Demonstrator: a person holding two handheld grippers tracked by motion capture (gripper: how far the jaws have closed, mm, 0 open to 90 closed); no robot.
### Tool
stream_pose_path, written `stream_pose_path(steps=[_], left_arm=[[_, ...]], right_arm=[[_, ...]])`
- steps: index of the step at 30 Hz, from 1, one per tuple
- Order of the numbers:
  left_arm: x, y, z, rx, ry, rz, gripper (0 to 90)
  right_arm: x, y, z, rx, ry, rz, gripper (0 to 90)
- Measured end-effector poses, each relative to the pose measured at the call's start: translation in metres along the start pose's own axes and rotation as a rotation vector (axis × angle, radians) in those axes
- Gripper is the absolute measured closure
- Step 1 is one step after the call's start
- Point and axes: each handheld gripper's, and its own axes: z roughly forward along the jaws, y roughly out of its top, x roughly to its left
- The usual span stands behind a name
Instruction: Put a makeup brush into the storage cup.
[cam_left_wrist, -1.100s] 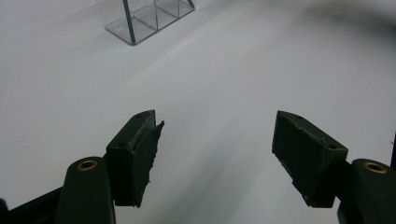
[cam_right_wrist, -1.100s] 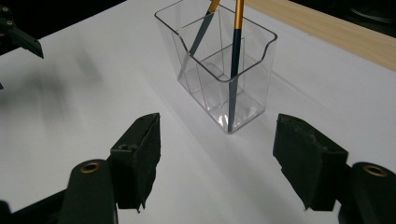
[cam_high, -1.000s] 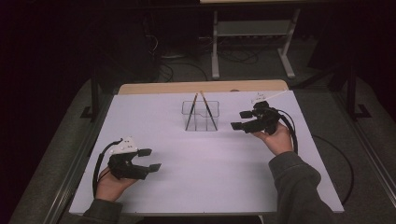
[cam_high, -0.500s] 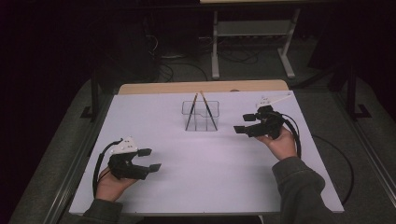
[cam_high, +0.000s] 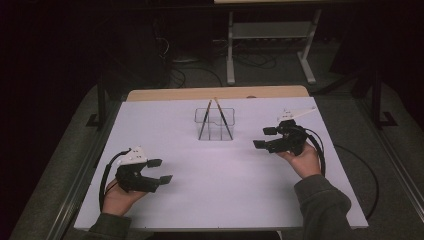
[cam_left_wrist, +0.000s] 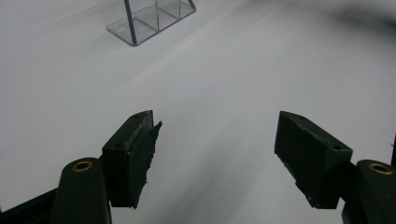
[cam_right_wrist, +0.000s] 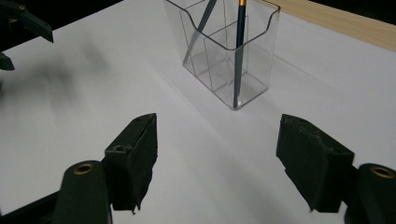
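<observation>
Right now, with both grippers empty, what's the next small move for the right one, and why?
Probably ease the right gripper a little toward the clear holder. Its jaws stand open with nothing between them, and the two pencils stand leaning in the holder, just ahead of it in the right gripper view. The left gripper, also open, sits farther off.

Your clear plastic holder stands upright mid-table, two dark pencils leaning crossed inside its compartments, tips down
</observation>
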Motion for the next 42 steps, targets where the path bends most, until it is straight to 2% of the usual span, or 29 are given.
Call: stream_pose_path(steps=[5,22,24,31,36,42], left_arm=[[-0.001,0.0,-0.001,-0.006,0.004,-0.014,28.1],[-0.001,-0.001,-0.002,-0.011,0.02,-0.011,26.8],[-0.002,-0.001,-0.001,-0.011,0.016,-0.023,26.8],[-0.002,-0.002,-0.003,-0.01,0.018,-0.011,26.7],[-0.003,-0.003,-0.003,-0.013,0.011,-0.026,26.6],[-0.004,-0.004,-0.003,-0.016,0.012,-0.022,26.2]], right_arm=[[0.002,-0.006,-0.003,-0.012,-0.003,0.007,27.8],[0.01,-0.03,-0.019,-0.032,-0.026,0.008,25.8],[0.011,-0.033,-0.021,-0.046,-0.029,0.01,26.3],[0.015,-0.043,-0.025,-0.04,-0.031,0.019,25.6],[0.018,-0.049,-0.028,-0.048,-0.037,0.018,25.3],[0.019,-0.057,-0.03,-0.051,-0.044,0.026,24.5]])
